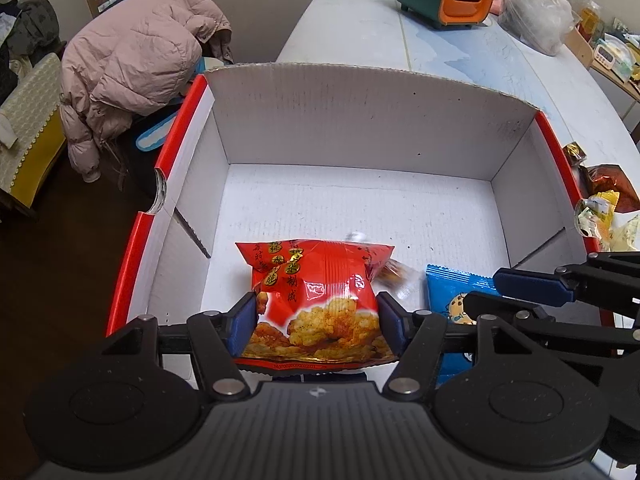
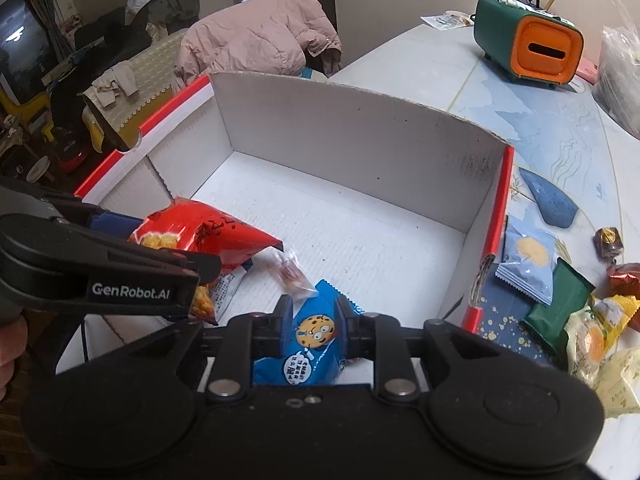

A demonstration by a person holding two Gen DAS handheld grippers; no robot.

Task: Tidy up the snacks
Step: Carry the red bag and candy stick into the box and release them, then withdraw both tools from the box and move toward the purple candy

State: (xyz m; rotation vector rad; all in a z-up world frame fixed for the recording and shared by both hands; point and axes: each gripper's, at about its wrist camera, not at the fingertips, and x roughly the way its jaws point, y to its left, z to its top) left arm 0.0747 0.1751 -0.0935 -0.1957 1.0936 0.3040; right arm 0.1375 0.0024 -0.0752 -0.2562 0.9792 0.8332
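Both tools reach low inside the white box point(image 1: 360, 120), left tool point(image 1: 316, 312) clamped on the red snack bag point(image 1: 316, 280), right tool point(image 2: 310, 320) pinching the blue cookie packet point(image 2: 312, 344), ready to drop them side by side.

Table point(image 2: 500, 92): box point(image 2: 352, 128), green-orange holder point(image 2: 528, 48), loose snack packets point(image 2: 560, 300).

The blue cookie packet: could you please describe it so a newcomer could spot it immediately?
Look inside the white cardboard box with red edges. Near its front, the right gripper clamps the blue cookie packet. Unlike the red snack bag beside it, it shows a cartoon cookie face.
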